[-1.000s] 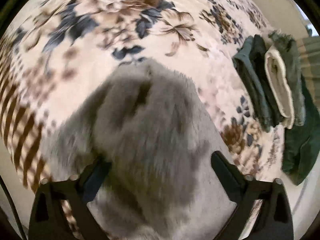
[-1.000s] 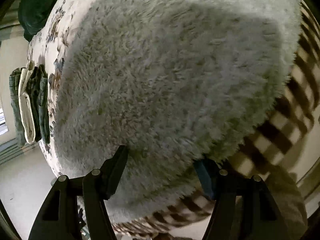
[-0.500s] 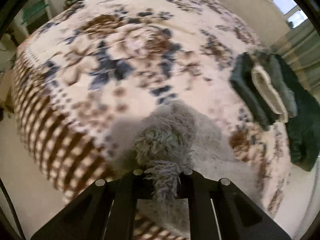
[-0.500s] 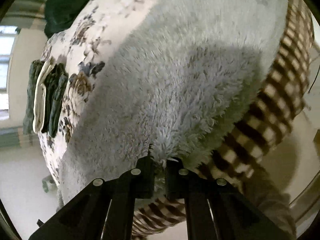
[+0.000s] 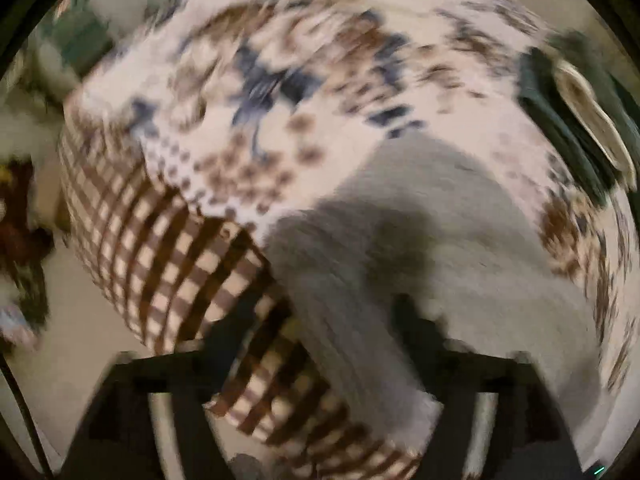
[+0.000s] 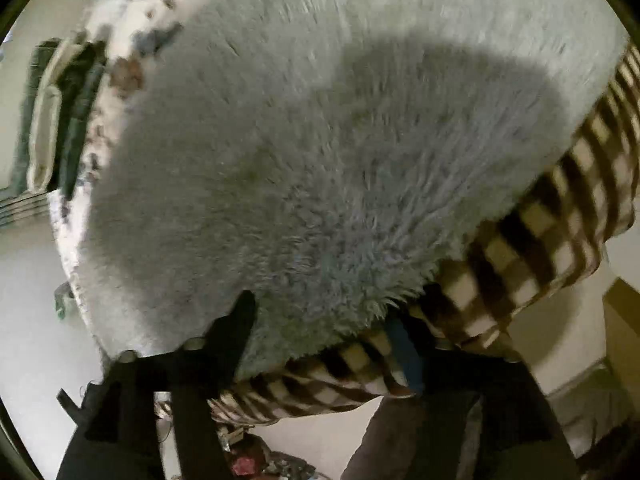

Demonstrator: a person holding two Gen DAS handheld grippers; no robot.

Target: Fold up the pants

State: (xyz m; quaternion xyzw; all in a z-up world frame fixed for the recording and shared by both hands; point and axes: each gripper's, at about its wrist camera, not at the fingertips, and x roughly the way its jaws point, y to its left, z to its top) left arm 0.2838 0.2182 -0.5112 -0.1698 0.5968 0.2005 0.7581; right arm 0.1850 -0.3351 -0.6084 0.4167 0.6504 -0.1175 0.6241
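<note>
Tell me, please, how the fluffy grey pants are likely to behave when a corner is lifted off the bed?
The grey pants would probably flop and drape, since they follow the patterned bedspread. The long pile suggests good grip, not slipperiness. They look thick, so folds may spring up.

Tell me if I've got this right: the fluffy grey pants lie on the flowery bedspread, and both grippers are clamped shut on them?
Not quite. The fluffy grey pants do lie on the flowery bedspread, but both grippers are open, not clamped. The left wrist view shows the left gripper with its fingers spread apart, and the right wrist view shows the right gripper spread the same way.
</note>
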